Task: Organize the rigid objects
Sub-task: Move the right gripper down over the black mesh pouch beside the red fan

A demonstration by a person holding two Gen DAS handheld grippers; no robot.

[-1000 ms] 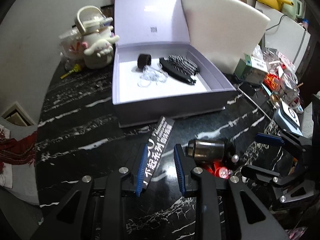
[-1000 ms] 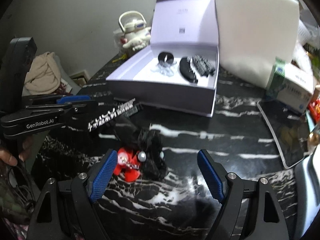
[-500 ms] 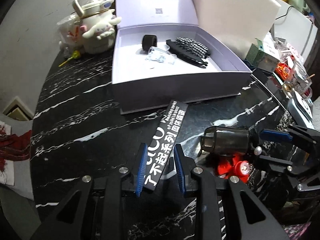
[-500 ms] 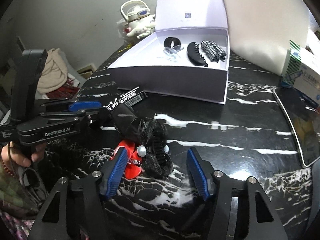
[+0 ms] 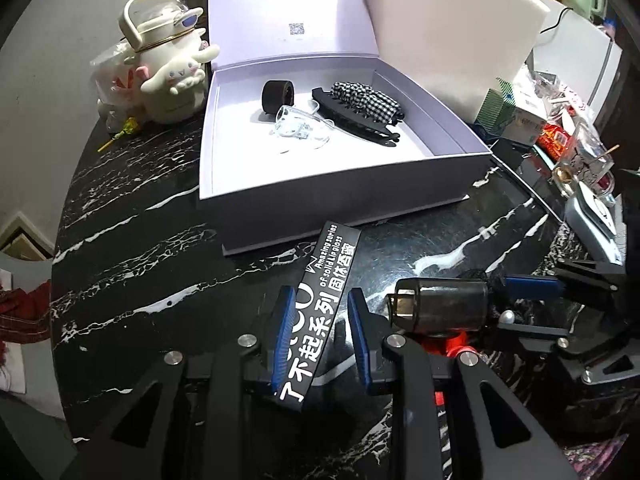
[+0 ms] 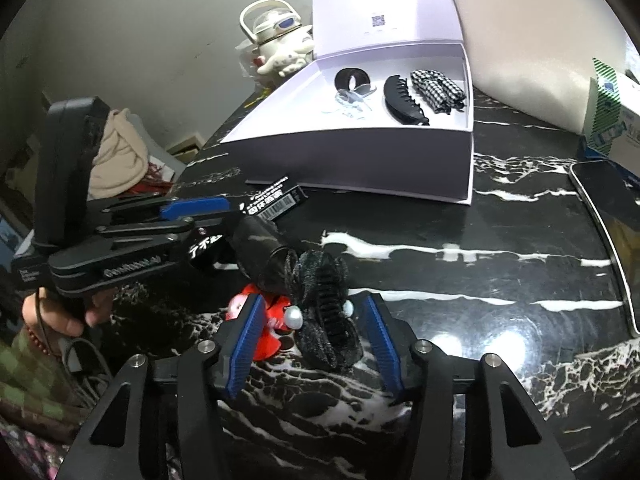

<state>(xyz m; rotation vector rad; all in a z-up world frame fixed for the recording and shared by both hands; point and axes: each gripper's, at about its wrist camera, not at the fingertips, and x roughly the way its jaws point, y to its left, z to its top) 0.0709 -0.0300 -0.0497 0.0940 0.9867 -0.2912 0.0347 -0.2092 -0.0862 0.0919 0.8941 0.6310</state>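
My left view alone shows the desk [image 5: 120, 240] clutter at 3 o'clock; the lavender box [image 5: 320, 184] sits at 12. My left claw [image 5: 320, 332] pinches the black lip-gloss carton [image 5: 320, 312]. My right claw [image 6: 312, 340] has been closing around the black hair clip [image 6: 324, 308], pads not touching.

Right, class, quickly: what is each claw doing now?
Left claw: shut on the black lip gloss box.
Right claw: closing around the black hair clip, not yet gripping.
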